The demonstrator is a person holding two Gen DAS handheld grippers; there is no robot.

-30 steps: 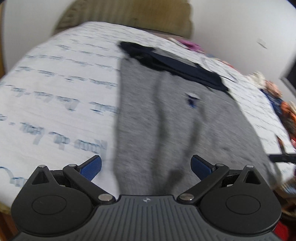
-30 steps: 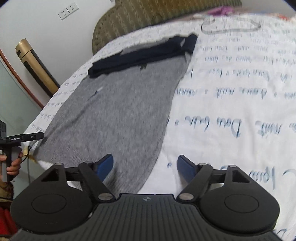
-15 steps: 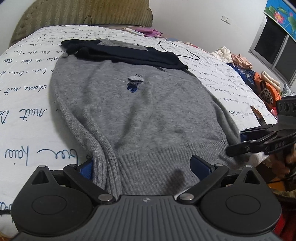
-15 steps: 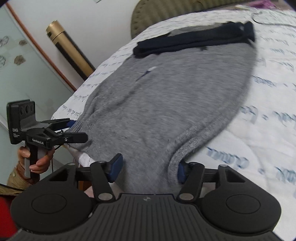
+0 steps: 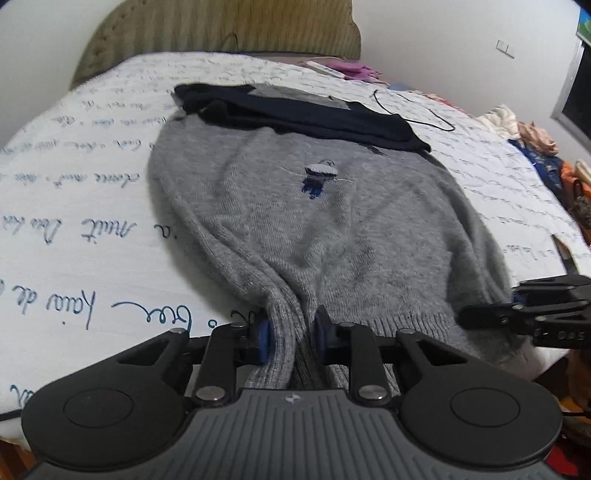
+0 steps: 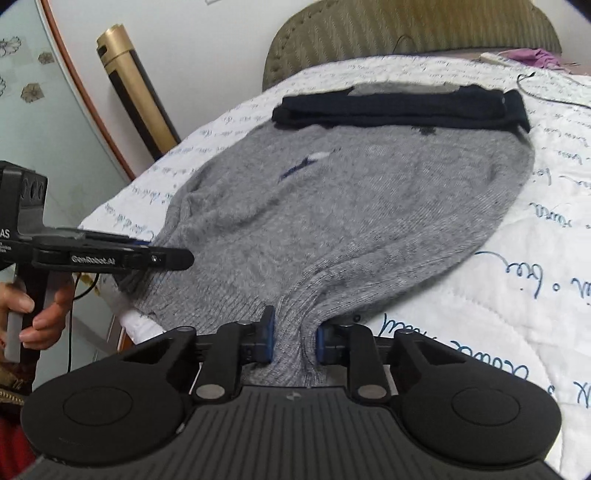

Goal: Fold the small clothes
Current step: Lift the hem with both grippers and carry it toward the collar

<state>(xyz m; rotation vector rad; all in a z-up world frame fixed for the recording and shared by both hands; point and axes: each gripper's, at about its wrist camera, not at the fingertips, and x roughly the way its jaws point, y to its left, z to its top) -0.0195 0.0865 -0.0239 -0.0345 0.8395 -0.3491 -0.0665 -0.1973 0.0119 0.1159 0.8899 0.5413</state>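
A grey knit sweater (image 5: pixel 332 221) with a small blue and white motif lies flat on the bed, its dark navy upper part (image 5: pixel 314 110) folded across the far end. My left gripper (image 5: pixel 291 336) is shut on the ribbed hem at one bottom corner. My right gripper (image 6: pixel 295 338) is shut on the hem at the other bottom corner. The sweater also shows in the right wrist view (image 6: pixel 351 214). Each gripper appears in the other's view, the right one (image 5: pixel 524 314) and the left one (image 6: pixel 110 256), at the sweater's edge.
The bed has a white quilt with blue script (image 5: pixel 74 221) and an olive headboard (image 5: pixel 221 26). A black cord (image 5: pixel 413 107) lies beyond the sweater. Piled clothes (image 5: pixel 535 136) sit to the right. A gold and black tube (image 6: pixel 136 92) leans on the wall.
Both grippers have closed on the sweater's hem; they were open half a second ago. The hem fabric is now bunched between each pair of fingers.
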